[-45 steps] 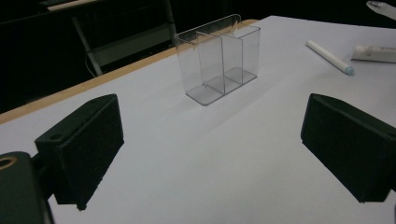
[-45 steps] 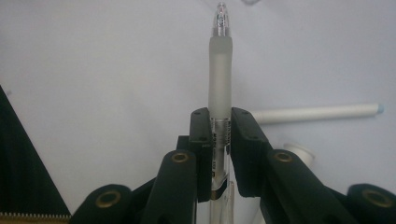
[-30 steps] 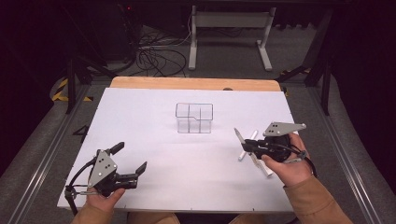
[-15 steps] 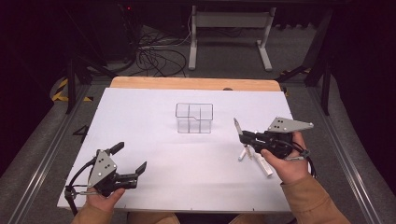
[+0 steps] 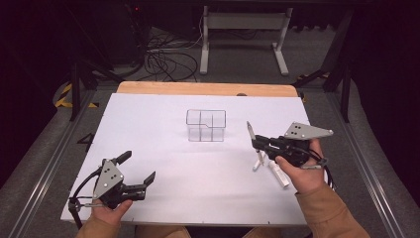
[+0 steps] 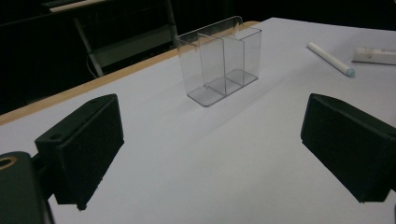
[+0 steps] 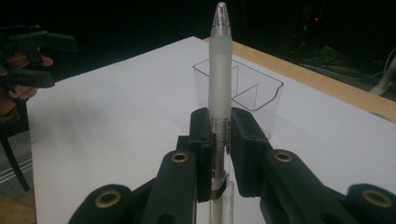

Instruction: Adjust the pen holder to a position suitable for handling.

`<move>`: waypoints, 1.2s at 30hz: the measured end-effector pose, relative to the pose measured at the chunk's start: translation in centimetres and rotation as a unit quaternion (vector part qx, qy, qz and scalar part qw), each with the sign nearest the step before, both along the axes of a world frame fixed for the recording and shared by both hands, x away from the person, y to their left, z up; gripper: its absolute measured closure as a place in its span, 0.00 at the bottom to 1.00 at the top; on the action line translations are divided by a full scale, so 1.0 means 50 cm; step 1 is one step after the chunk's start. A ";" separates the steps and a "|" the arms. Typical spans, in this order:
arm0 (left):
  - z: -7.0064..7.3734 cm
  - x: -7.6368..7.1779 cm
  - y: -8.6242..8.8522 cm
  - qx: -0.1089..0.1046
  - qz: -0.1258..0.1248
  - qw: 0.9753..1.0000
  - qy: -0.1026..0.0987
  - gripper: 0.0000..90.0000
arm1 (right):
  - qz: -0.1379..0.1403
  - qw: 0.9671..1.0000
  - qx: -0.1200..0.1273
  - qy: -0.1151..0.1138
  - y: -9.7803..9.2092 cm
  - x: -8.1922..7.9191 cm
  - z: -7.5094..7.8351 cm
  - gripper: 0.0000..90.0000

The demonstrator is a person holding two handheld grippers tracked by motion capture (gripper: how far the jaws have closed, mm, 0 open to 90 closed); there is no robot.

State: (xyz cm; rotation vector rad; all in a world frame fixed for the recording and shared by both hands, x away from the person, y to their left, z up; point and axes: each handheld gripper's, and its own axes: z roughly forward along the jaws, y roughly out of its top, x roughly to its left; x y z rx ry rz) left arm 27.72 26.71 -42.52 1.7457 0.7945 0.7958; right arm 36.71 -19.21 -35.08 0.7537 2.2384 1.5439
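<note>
The right gripper [image 7: 219, 154] is clamping its two black jaws on a frosted pen [image 7: 220, 70], which is standing upright between them with its clear tip at twelve o'clock in the right gripper view. The left gripper [image 5: 136, 171] is resting at the table's seven o'clock corner, its jaws spread wide and gripping nothing. No brand, label or writing is readable on anything.

A clear divided box [image 5: 206, 125] is sitting near the middle of the white tabletop [image 5: 148, 124], at about ten o'clock from the right gripper [image 5: 253, 138] in the high view and well apart from both grippers. A white marker [image 5: 279, 174] and a small white tube [image 5: 258, 161] are lying on the table just under the right hand [image 5: 302, 171], at five o'clock from the box; the left gripper view is showing the marker [image 6: 330, 59] and tube [image 6: 375, 55] at its two o'clock.

Bare white surface is lying open between the grippers and around the box. The wooden far edge [image 5: 203, 89] is running across at twelve o'clock, with cables and a stand on the floor beyond it.
</note>
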 end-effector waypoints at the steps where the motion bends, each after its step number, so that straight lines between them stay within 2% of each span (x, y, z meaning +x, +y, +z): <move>1: 0.000 0.000 0.000 0.000 0.000 1.000 0.000 0.07 | 0.000 1.000 0.003 -0.003 0.001 0.001 0.000 0.89; 13: 0.000 0.000 0.001 0.000 0.000 1.000 0.000 0.07 | 0.018 0.999 0.037 -0.020 0.020 0.015 0.005 0.89; 27: 0.000 0.000 0.002 0.000 0.000 1.000 0.000 0.08 | 0.030 0.996 0.078 -0.022 0.071 0.061 0.019 0.89; 36: 0.000 0.000 0.005 0.000 0.000 1.000 -0.001 0.08 | 0.038 0.995 0.082 -0.030 0.116 0.091 0.035 0.89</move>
